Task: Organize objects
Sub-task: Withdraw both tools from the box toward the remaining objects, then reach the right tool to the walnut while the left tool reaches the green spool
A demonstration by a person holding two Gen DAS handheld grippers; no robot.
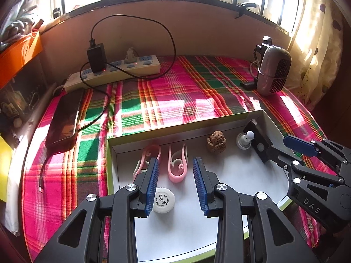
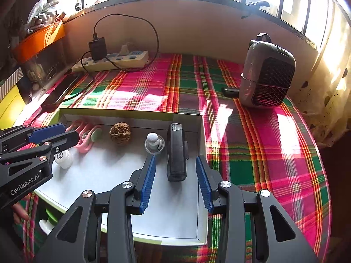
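Sunlit plaid cloth (image 1: 197, 92) under a barred window carries a shallow white tray (image 1: 122, 135) holding every small object.

Both grippers hover over the tray with fingers apart and nothing between the pads: the left gripper (image 1: 176, 182) stands fairly wide above the pink clips (image 1: 177, 164) and white bottle cap (image 1: 163, 200), the right gripper (image 2: 175, 182) stands moderately open just behind the black device (image 2: 176, 153) lying at the tray's right wall. Judging by this, both have let go; to finish cleanly, lift straight up so no pad drags the device or nudges the walnut (image 2: 120, 133) and small white knob (image 2: 154, 143). Only the right wrist view shows the device's full length and a hand (image 2: 19, 213) at the lower left; only the left wrist view shows the phone (image 1: 63, 120) and the cap's printed top.
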